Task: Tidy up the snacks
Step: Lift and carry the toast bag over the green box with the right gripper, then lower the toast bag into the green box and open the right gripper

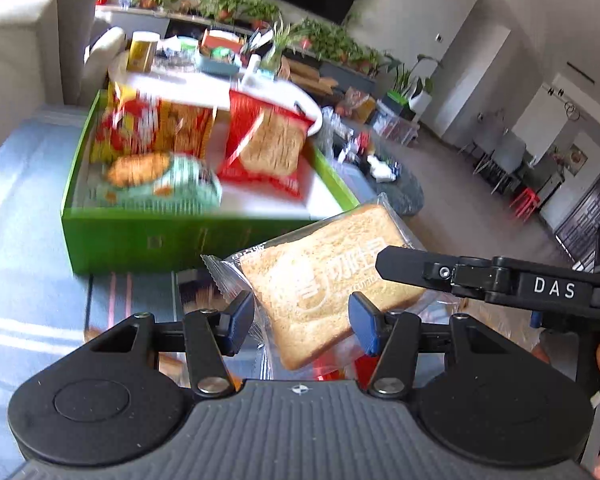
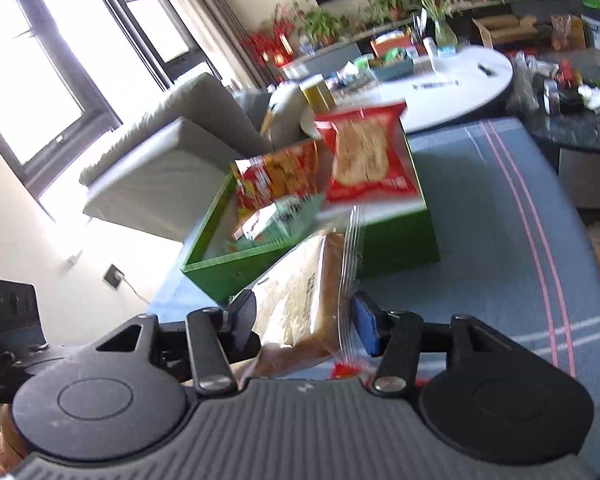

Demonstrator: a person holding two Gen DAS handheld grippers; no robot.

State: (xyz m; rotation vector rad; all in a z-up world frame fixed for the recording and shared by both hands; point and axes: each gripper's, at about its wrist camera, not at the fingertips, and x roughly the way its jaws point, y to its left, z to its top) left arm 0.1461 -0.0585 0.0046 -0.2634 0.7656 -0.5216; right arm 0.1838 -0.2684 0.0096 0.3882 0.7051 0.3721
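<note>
Ahead of both claws sat the green cardboard box; the right gripper, nearer, clamped the clear-wrapped toast slice, while the left gripper stood apart.

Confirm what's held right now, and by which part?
Right tool pinches the wrapped bread slice across its flat faces near one edge; left tool sits open, not gripping.

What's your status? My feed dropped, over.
Left gripper open. Right gripper shut on bread packet, held in air short of green box. Nothing between packet and box.
</note>
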